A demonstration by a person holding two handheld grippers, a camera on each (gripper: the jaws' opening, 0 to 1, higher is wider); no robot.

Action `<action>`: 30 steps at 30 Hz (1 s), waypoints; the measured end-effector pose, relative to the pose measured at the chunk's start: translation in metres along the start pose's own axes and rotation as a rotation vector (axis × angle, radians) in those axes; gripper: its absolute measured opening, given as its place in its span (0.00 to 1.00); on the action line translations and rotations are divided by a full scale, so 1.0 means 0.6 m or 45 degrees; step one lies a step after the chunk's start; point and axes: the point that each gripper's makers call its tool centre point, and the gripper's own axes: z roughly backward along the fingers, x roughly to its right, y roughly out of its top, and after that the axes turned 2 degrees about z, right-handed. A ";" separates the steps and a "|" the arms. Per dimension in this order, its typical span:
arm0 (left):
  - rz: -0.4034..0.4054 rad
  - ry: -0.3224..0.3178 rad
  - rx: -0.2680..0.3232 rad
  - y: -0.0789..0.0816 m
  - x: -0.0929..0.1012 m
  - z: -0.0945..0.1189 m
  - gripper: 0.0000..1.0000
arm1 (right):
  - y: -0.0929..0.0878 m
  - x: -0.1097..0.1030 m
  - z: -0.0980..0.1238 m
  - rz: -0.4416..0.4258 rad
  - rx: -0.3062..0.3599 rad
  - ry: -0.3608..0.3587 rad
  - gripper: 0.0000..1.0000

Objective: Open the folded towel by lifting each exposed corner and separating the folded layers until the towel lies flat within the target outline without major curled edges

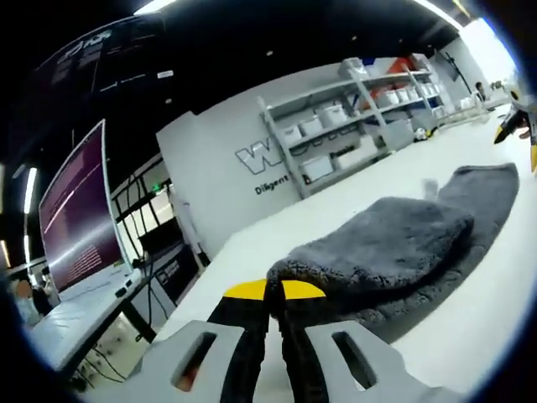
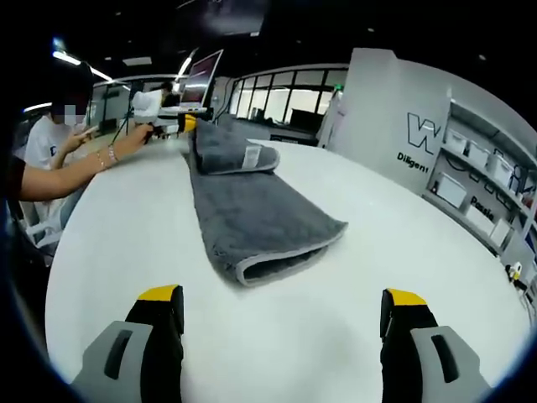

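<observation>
A grey towel [image 1: 394, 243] lies lengthwise on the white table [image 1: 487, 311]. My left gripper [image 1: 274, 290] is shut on its near edge, and a bunched upper layer rises just beyond the yellow tips. In the right gripper view the same towel [image 2: 252, 210] stretches away from me, its near end folded double and its far layer [image 2: 231, 151] turned back with a small label showing. The left gripper [image 2: 180, 124] holds that far end in a person's hand. My right gripper [image 2: 282, 295] stands open, low over the bare table [image 2: 403, 227], short of the towel. It also shows far off as the right gripper [image 1: 518, 124].
A person's forearm [image 2: 67, 172] reaches along the table's left side. A large monitor [image 1: 75, 218] stands on a desk beyond the table's edge. Shelves with white bins [image 1: 352, 126] line the lettered wall, and the shelves [image 2: 487, 185] appear at the right.
</observation>
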 end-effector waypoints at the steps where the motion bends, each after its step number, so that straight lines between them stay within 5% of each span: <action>1: -0.009 -0.005 -0.004 -0.001 0.002 0.000 0.03 | 0.000 -0.001 0.000 0.001 0.001 0.000 0.99; 13: 0.096 -0.044 -0.171 -0.053 0.001 -0.007 0.09 | -0.002 -0.002 0.000 -0.002 -0.005 -0.002 0.99; 15: 0.151 -0.146 -0.107 -0.036 0.023 -0.008 0.15 | -0.003 -0.005 0.000 -0.003 -0.005 -0.001 0.99; 24: 0.214 -0.303 -0.007 -0.006 0.058 0.002 0.38 | 0.001 -0.008 -0.001 -0.016 0.011 0.020 0.99; 27: 0.337 -0.384 0.135 0.032 0.064 0.015 0.52 | 0.005 -0.010 0.001 -0.028 0.033 0.028 0.99; 30: 0.356 -0.406 0.197 0.049 0.064 0.024 0.58 | 0.009 -0.011 0.002 -0.039 0.052 0.036 0.99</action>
